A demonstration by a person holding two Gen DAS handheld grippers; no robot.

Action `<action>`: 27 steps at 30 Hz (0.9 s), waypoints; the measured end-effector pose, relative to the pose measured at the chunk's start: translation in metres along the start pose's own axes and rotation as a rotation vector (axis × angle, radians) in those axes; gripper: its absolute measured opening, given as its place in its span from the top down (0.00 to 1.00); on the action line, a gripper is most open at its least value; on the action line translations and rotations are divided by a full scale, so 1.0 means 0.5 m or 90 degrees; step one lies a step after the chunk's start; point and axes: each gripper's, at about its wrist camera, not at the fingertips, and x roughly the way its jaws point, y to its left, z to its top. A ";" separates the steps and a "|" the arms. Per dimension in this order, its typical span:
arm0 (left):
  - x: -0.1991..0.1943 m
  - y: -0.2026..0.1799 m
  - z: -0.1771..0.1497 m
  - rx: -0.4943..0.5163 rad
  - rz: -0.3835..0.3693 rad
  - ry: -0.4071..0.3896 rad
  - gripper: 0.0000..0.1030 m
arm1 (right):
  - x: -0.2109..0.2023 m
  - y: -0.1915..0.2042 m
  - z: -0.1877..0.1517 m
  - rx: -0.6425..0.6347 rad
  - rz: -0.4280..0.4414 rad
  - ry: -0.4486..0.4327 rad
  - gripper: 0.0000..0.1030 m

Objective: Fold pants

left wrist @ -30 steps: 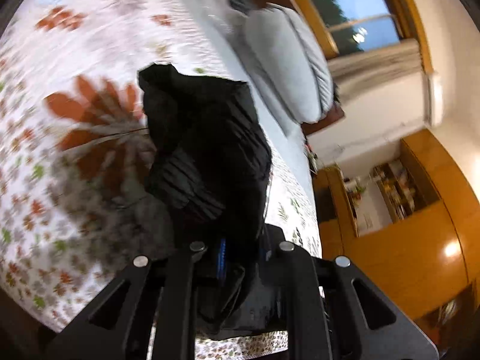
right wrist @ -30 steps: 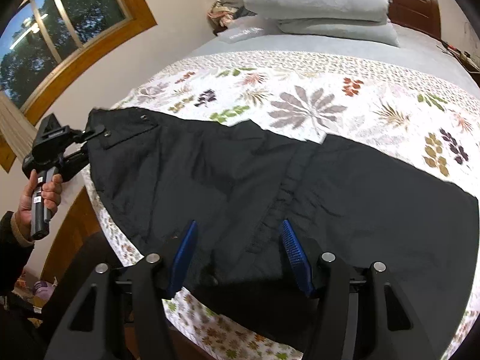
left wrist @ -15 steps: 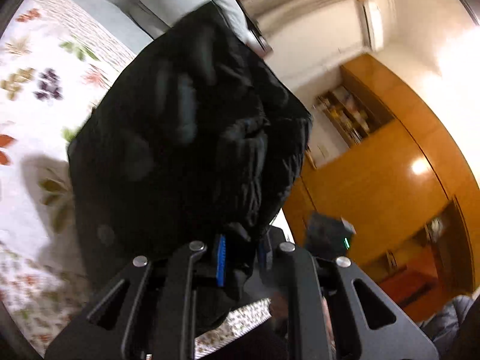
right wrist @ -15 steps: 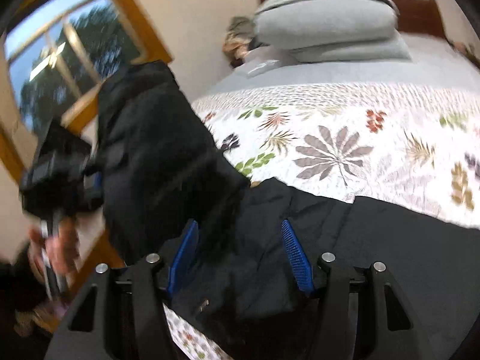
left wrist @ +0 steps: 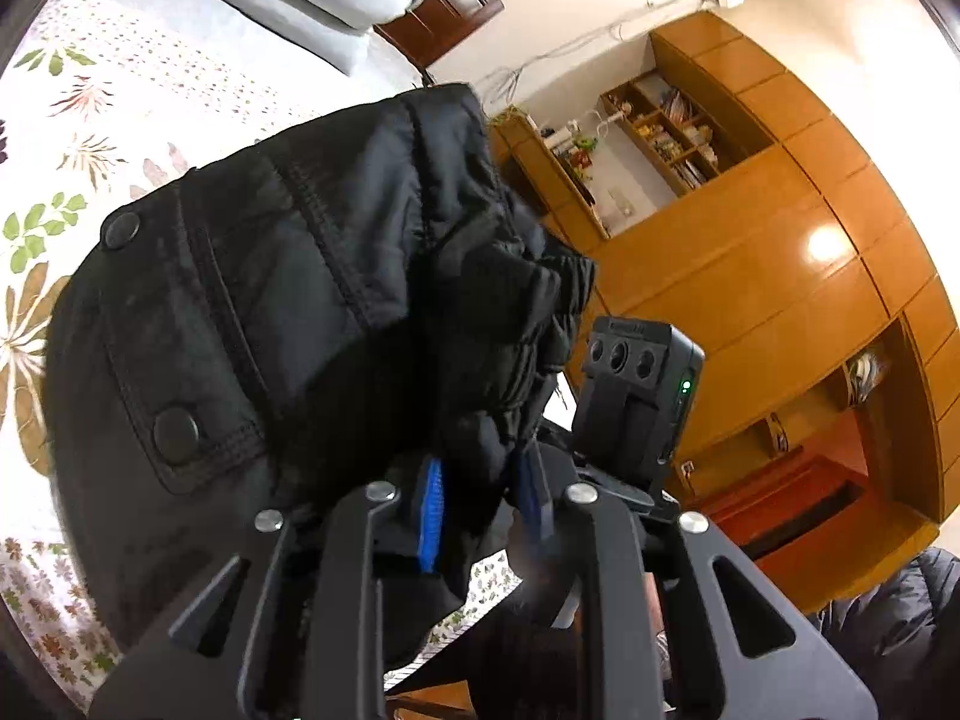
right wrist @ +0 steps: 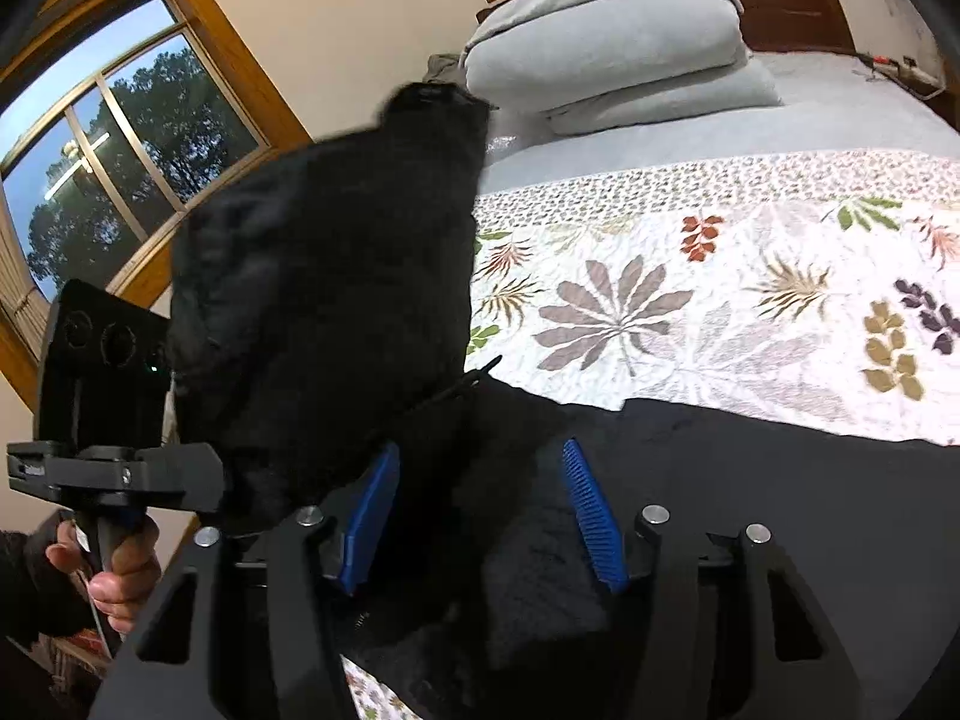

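The black pants (right wrist: 750,480) lie across the near edge of the floral bed cover. My left gripper (left wrist: 483,504) is shut on the waist end of the pants (left wrist: 288,312) and holds that end up in the air, with a snap-button pocket flap facing the camera. In the right wrist view the lifted end (right wrist: 336,300) hangs over the left gripper body (right wrist: 108,408), held in a hand. My right gripper (right wrist: 480,516) is open, its blue pads standing apart over the pants fabric at the bed's edge.
The floral bed cover (right wrist: 690,300) spreads beyond the pants, with grey pillows (right wrist: 606,42) at the headboard. A window (right wrist: 114,156) is at the left. Orange wooden wardrobes and shelves (left wrist: 780,252) stand beside the bed. The right gripper's body (left wrist: 636,396) shows close by.
My left gripper has lifted the waist end off the bed and carried it toward my right gripper. The right gripper has stayed open over the fabric.
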 end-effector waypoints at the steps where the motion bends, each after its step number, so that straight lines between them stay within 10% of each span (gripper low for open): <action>1: 0.007 -0.009 -0.003 0.007 -0.004 0.008 0.79 | -0.007 -0.001 0.000 -0.003 -0.001 0.000 0.49; 16: 0.197 -0.081 -0.024 0.040 -0.111 0.099 0.76 | -0.211 -0.093 -0.039 0.014 -0.110 -0.058 0.60; 27: 0.349 -0.032 -0.081 0.032 -0.044 0.170 0.72 | -0.247 -0.234 -0.153 0.108 -0.177 0.016 0.56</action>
